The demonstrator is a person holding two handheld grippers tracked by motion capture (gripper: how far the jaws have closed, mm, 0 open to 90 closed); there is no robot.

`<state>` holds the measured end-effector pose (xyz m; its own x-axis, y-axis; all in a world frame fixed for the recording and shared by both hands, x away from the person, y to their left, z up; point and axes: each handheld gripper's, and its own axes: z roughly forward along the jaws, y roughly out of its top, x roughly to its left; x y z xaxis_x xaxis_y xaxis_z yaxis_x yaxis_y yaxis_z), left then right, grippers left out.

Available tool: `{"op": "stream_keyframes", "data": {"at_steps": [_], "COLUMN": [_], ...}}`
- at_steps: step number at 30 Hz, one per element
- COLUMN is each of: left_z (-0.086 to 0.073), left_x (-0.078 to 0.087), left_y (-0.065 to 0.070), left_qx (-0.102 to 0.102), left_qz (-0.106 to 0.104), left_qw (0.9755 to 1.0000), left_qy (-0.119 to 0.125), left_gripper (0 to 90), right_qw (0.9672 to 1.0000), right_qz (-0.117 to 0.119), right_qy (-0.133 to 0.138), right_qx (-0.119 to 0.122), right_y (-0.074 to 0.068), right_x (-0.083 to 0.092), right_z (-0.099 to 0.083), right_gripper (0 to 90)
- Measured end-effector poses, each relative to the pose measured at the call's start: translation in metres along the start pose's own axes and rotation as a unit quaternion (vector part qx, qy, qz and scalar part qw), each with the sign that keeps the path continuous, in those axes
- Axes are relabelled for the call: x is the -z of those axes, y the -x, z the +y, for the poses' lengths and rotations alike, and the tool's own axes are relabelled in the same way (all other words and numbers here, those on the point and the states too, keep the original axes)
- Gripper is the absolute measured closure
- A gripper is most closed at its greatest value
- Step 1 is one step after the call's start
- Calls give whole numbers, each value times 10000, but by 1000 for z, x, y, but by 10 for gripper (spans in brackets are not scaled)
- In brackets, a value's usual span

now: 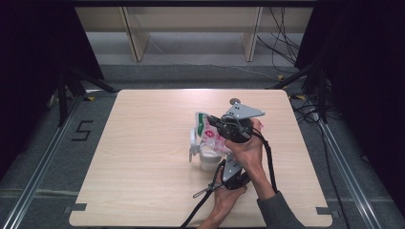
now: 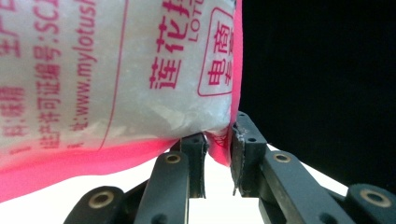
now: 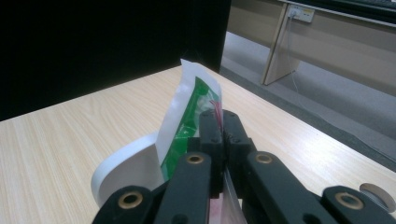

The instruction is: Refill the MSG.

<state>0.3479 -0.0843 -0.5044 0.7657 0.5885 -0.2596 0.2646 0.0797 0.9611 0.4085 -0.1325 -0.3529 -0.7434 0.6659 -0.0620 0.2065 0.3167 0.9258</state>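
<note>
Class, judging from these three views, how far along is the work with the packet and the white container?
Done: both grippers grip the pink-and-white packet, left gripper on a pink corner, right gripper on its edge. In hand: the packet hangs above the white container. Left: any pouring; no contents visibly falling, and an opening cannot be made out.

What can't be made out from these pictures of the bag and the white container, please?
- High view: the white container is half covered by the bag and the hands, so its shape and contents stay unclear.
- Left gripper view: the bag's print is cut off by the top and left edges.
- Right gripper view: the bag's lower part is hidden behind the right gripper; the small round thing at the table corner is too small to identify.
</note>
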Motion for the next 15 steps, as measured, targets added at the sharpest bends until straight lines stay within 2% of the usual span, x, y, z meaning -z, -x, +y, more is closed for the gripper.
{"op": "stream_keyframes", "data": {"at_steps": [2,3,6,9,10,11,12,14,15], "left_z": [0,-1,-1,-2,-2,-1,-2,-2,-2], "left_x": [0,0,1,1,2,3,2,3,4], "left_y": [0,0,-1,-1,-2,-2,-2,-2,-3], "left_qx": [3,6,-4,-36,-58,-94,-71,-91,-118], "left_qz": [-8,-9,-23,7,5,54,-1,-10,-22], "left_qw": [10000,10000,10000,10000,9999,9998,9999,9999,9998], "left_qy": [-18,-33,-43,-77,-96,-194,-105,-139,-163], "left_gripper": [766,766,765,764,764,764,764,764,761], "right_qw": [10000,9999,10000,9999,9999,10000,9999,9999,9998], "right_qz": [18,-13,38,-16,54,44,60,82,128], "right_qy": [41,54,49,131,73,80,110,23,87], "right_qx": [11,96,23,110,-144,12,46,-121,-78], "right_y": [0,1,2,4,2,3,4,1,2], "right_x": [0,0,2,3,4,4,5,6,6], "right_z": [0,0,0,0,0,0,0,0,1], "right_gripper": [900,900,900,900,900,900,900,900,900]}}
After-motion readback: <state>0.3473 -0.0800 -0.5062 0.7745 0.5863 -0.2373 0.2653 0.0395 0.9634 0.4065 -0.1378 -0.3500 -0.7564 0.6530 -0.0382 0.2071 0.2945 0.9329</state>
